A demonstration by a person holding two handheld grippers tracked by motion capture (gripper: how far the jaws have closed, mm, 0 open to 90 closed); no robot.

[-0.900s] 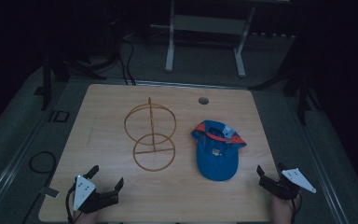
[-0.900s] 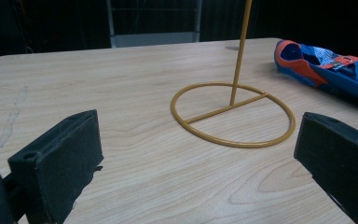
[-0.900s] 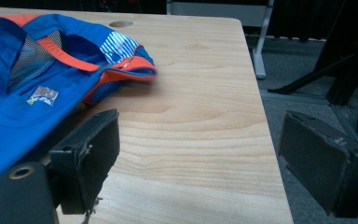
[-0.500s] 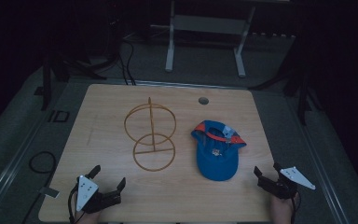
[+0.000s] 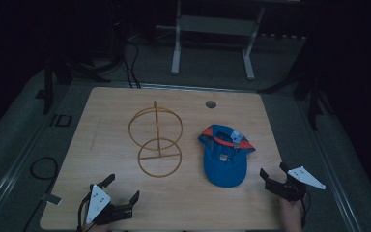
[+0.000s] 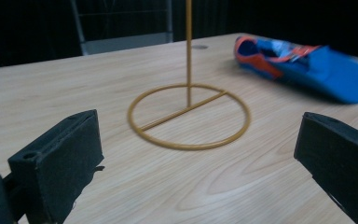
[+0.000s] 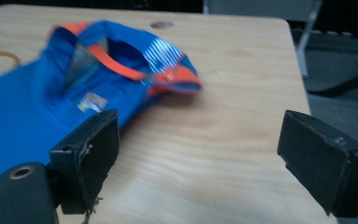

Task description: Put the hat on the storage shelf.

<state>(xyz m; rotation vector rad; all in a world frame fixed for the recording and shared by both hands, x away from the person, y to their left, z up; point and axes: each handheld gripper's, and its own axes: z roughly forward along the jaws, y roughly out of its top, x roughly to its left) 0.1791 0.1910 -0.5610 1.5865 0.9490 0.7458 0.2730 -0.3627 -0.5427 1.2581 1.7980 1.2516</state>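
Observation:
A blue cap (image 5: pixel 224 156) with orange trim lies upside down on the right half of the wooden table (image 5: pixel 106 121). Left of it stands a yellow wire stand (image 5: pixel 157 142), a round base ring with an upright post and a hoop on top. My left gripper (image 5: pixel 122 189) rests open at the near left edge, its jaws facing the stand's base ring (image 6: pixel 189 116), with the cap (image 6: pixel 307 65) beyond to the right. My right gripper (image 5: pixel 273 172) is open at the near right edge, just right of the cap (image 7: pixel 65 93), holding nothing.
A round hole (image 5: pixel 211 104) sits in the table's far edge. A white metal frame (image 5: pixel 212 34) stands on the dark floor behind the table, with cables (image 5: pixel 130 53) to its left. A cable loop (image 5: pixel 41 166) lies on the floor left of the table.
My right gripper has shifted slightly left, toward the cap. My left gripper has moved a little along the near edge. The cap and stand have stayed put.

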